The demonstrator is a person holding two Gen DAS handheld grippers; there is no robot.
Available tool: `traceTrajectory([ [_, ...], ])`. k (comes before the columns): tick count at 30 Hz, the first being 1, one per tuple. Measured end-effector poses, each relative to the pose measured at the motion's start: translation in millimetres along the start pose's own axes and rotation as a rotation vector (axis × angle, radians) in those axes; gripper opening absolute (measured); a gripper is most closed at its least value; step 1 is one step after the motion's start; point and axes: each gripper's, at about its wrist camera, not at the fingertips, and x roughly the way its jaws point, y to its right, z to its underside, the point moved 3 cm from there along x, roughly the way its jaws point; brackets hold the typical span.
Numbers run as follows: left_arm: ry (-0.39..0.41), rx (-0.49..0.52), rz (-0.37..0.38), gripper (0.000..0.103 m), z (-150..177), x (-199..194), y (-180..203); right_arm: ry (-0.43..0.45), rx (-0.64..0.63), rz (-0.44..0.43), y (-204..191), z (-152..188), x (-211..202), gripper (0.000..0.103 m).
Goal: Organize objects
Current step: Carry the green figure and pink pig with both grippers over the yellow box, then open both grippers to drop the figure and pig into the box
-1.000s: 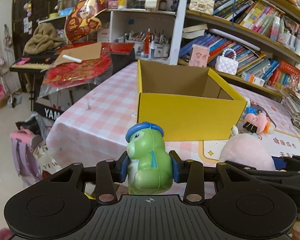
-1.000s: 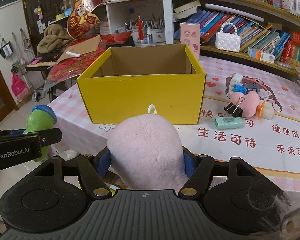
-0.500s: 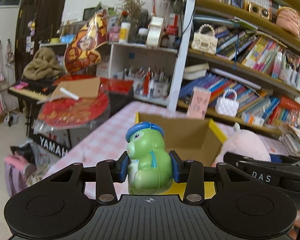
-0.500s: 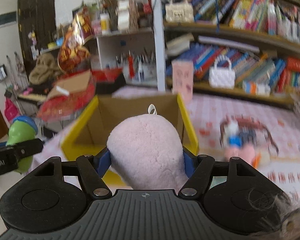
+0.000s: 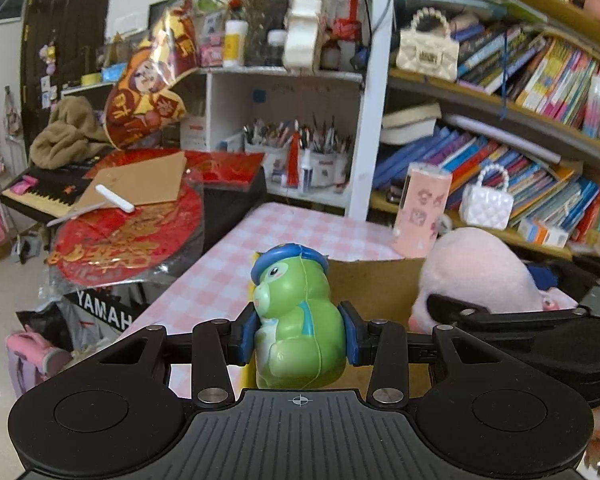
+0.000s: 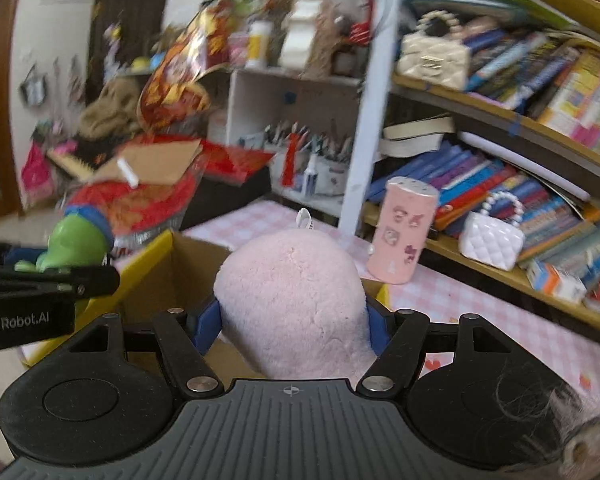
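Note:
My left gripper [image 5: 299,334] is shut on a green toy figure with a blue cap [image 5: 298,316], held upright over the near left edge of the yellow cardboard box [image 5: 376,288]. My right gripper [image 6: 292,322] is shut on a pink plush toy [image 6: 294,300], held over the open box [image 6: 180,272]. In the left wrist view the pink plush [image 5: 480,272] and the right gripper are just to the right. In the right wrist view the green toy [image 6: 78,240] and the left gripper are at the left. The box floor is mostly hidden.
The box stands on a table with a pink checked cloth [image 5: 300,228]. A pink cylinder holder [image 6: 404,236] stands behind the box. Bookshelves with a white handbag [image 5: 486,202] fill the right. A keyboard with red decorations [image 5: 128,232] is at the left.
Both grippers have risen and moved forward with their toys, from in front of the box to over its open top. The right wrist view is now motion-blurred.

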Motion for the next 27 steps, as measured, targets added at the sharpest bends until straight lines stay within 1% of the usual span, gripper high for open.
traceTrajectory([
  [2,-0.025,0.006,-0.010,0.040,-0.5,16.6,3.8,-0.043,-0.058,-0.030,1.4,0.1,20.3,0.067],
  [5,-0.074,-0.028,-0.012,0.040,0.6,36.5,3.6,-0.118,-0.129,-0.082,1.6,3.7,46.3,0.067],
  [7,-0.104,-0.023,-0.017,0.041,2.8,47.0,4.6,-0.174,-0.188,-0.109,-1.7,7.2,62.0,0.067],
  [11,-0.160,0.034,-0.020,0.041,8.9,67.1,11.7,-0.265,-0.295,-0.166,-11.3,14.1,87.2,0.067],
  [13,-0.187,0.061,-0.030,0.042,12.1,75.3,14.4,-0.318,-0.313,-0.191,-14.0,17.9,96.9,0.068],
  [14,-0.186,0.085,-0.040,0.043,13.5,76.9,16.8,-0.339,-0.323,-0.205,-16.1,18.6,100.0,0.068],
  [17,-0.202,0.121,-0.044,0.044,13.8,80.8,22.9,-0.374,-0.356,-0.206,-21.6,20.7,106.7,0.068],
  [20,-0.206,0.123,-0.036,0.044,13.5,81.0,22.9,-0.384,-0.365,-0.189,-22.7,21.2,109.2,0.072],
  [21,-0.206,0.118,-0.028,0.046,13.0,80.4,22.4,-0.377,-0.370,-0.184,-23.3,20.8,108.4,0.072],
  [23,-0.192,0.099,-0.034,0.061,10.8,78.9,20.0,-0.357,-0.378,-0.173,-23.4,19.7,104.8,0.076],
  [24,-0.178,0.087,-0.024,0.064,8.8,76.5,18.5,-0.348,-0.381,-0.164,-22.8,19.0,102.4,0.076],
  [25,-0.160,0.071,-0.014,0.070,7.0,71.7,16.6,-0.337,-0.380,-0.157,-21.6,17.9,98.8,0.077],
  [26,-0.145,0.060,-0.005,0.075,5.0,67.8,15.3,-0.328,-0.372,-0.154,-19.1,15.9,97.2,0.078],
  [27,-0.124,0.050,-0.008,0.076,3.2,61.7,14.3,-0.317,-0.354,-0.152,-15.9,13.1,94.0,0.079],
])
